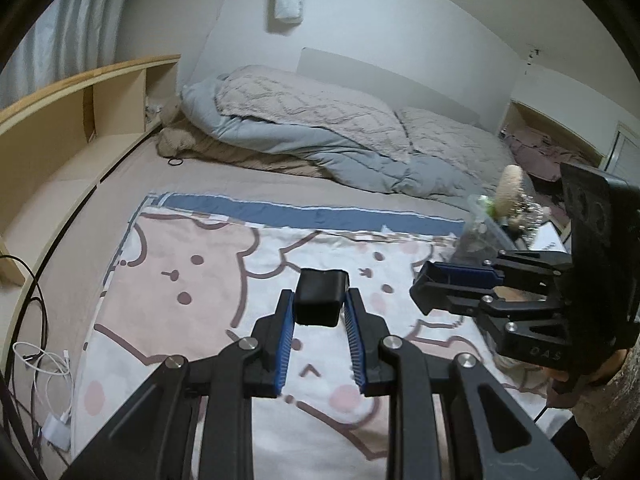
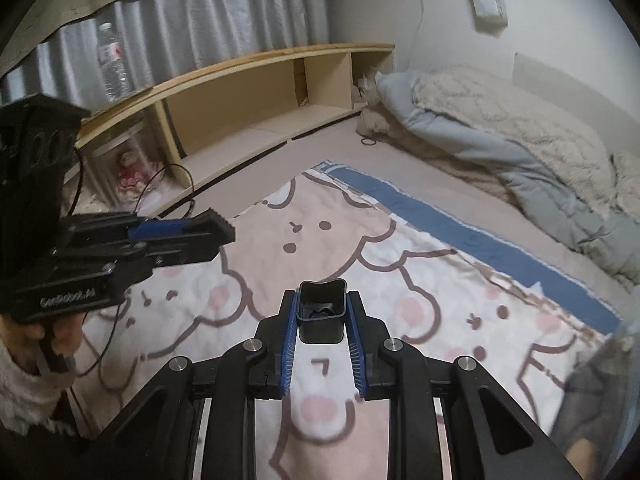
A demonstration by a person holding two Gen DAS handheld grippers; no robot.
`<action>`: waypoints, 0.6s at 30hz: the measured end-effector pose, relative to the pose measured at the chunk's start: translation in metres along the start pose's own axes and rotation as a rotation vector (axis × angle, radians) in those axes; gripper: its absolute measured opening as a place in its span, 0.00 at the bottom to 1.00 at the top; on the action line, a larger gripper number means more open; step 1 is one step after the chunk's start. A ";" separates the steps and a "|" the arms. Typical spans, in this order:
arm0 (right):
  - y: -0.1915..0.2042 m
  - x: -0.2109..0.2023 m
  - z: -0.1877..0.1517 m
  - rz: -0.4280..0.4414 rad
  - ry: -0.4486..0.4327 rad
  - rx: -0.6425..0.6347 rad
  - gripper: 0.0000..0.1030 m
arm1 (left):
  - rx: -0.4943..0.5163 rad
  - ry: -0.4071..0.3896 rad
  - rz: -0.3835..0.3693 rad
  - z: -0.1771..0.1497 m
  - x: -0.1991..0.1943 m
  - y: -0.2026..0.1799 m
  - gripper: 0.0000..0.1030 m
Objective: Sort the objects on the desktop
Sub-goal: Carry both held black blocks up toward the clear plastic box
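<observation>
The left gripper (image 1: pixel 320 300) has its blue-padded fingers (image 1: pixel 285 344) clamped on a small black box-shaped piece (image 1: pixel 320 298), closed end up, which sits between the fingertips and juts a little past them. It hangs in the air above the bear-print blanket (image 1: pixel 192 280) spread over the bed (image 1: pixel 120 184), not touching the cloth. The right gripper (image 2: pixel 322 312) likewise grips a black square cup (image 2: pixel 322 312) between its own ribbed blue fingers (image 2: pixel 290 344); the cup's open mouth faces the camera, with something dark inside that is too blurred to name. It too is held clear of the blanket, over a pink bear face near the blanket's middle. In the left wrist view the right gripper appears at the right edge, side on, over the blanket's right side; in the right wrist view the left gripper (image 2: pixel 216 232) shows at the left edge, a hand (image 2: pixel 60 332) in a fuzzy white sleeve (image 2: pixel 20 388) below it. Toward the head of the bed lies a rumpled grey-blue quilt (image 1: pixel 304 132). A wooden shelf (image 2: pixel 256 92) runs along the bed's far side, with a clear water bottle (image 2: pixel 113 64) standing on its top, and a black hair tie (image 1: pixel 175 162) lies on the bed just beyond the blanket's far corner.
</observation>
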State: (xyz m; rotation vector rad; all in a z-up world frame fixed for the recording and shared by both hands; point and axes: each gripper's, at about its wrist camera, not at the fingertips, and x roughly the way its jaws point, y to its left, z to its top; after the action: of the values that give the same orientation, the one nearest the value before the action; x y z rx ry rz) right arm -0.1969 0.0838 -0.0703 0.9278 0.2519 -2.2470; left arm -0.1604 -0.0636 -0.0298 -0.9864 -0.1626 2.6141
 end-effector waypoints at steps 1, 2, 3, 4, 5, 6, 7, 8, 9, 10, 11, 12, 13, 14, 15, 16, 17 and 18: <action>0.000 -0.007 -0.001 -0.002 -0.004 -0.001 0.23 | 0.005 0.000 -0.005 0.000 -0.004 -0.005 0.24; 0.000 -0.016 -0.002 -0.007 -0.008 -0.003 0.23 | 0.012 0.000 -0.010 0.000 -0.008 -0.012 0.24; 0.000 -0.026 -0.004 -0.014 -0.015 -0.006 0.23 | 0.019 0.000 -0.013 0.000 -0.014 -0.019 0.24; -0.001 -0.032 -0.005 -0.020 -0.019 -0.008 0.23 | 0.026 0.001 -0.015 0.000 -0.018 -0.025 0.24; -0.001 -0.042 -0.007 -0.028 -0.026 -0.009 0.23 | 0.034 -0.001 -0.019 0.001 -0.022 -0.031 0.24; -0.002 -0.048 -0.008 -0.034 -0.030 -0.008 0.23 | 0.043 -0.003 -0.021 0.001 -0.027 -0.038 0.24; -0.004 -0.055 -0.010 -0.042 -0.032 -0.003 0.23 | 0.051 -0.002 -0.023 0.001 -0.029 -0.043 0.24; -0.006 -0.062 -0.012 -0.047 -0.033 0.002 0.23 | 0.058 0.000 -0.029 0.001 -0.033 -0.050 0.24; -0.007 -0.068 -0.014 -0.052 -0.036 0.007 0.23 | 0.063 0.001 -0.034 0.001 -0.035 -0.056 0.24; -0.009 -0.075 -0.016 -0.060 -0.042 0.013 0.23 | 0.069 0.004 -0.039 0.000 -0.038 -0.062 0.24; -0.011 -0.083 -0.018 -0.070 -0.049 0.016 0.23 | 0.076 0.006 -0.041 0.000 -0.041 -0.068 0.24; -0.011 -0.089 -0.020 -0.078 -0.054 0.018 0.23 | 0.087 0.007 -0.043 0.000 -0.044 -0.076 0.24; -0.013 -0.097 -0.023 -0.088 -0.062 0.021 0.23 | 0.096 0.007 -0.044 -0.001 -0.046 -0.082 0.24; -0.015 -0.104 -0.026 -0.095 -0.068 0.024 0.23 | 0.105 0.008 -0.045 -0.001 -0.049 -0.089 0.24; -0.017 -0.112 -0.028 -0.102 -0.075 0.029 0.23 | 0.113 0.008 -0.051 -0.002 -0.051 -0.096 0.24; -0.019 -0.118 -0.031 -0.106 -0.080 0.033 0.23 | 0.118 0.009 -0.057 -0.002 -0.053 -0.102 0.24; -0.020 -0.125 -0.034 -0.110 -0.088 0.038 0.23 | 0.127 0.009 -0.063 -0.002 -0.054 -0.111 0.24; -0.022 -0.133 -0.037 -0.113 -0.095 0.042 0.23 | 0.134 0.009 -0.068 -0.002 -0.055 -0.116 0.24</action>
State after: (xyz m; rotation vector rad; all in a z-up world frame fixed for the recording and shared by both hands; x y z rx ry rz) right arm -0.1226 0.1845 -0.0080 0.8451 0.2196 -2.4016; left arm -0.0891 0.0256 0.0292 -0.9295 -0.0185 2.5218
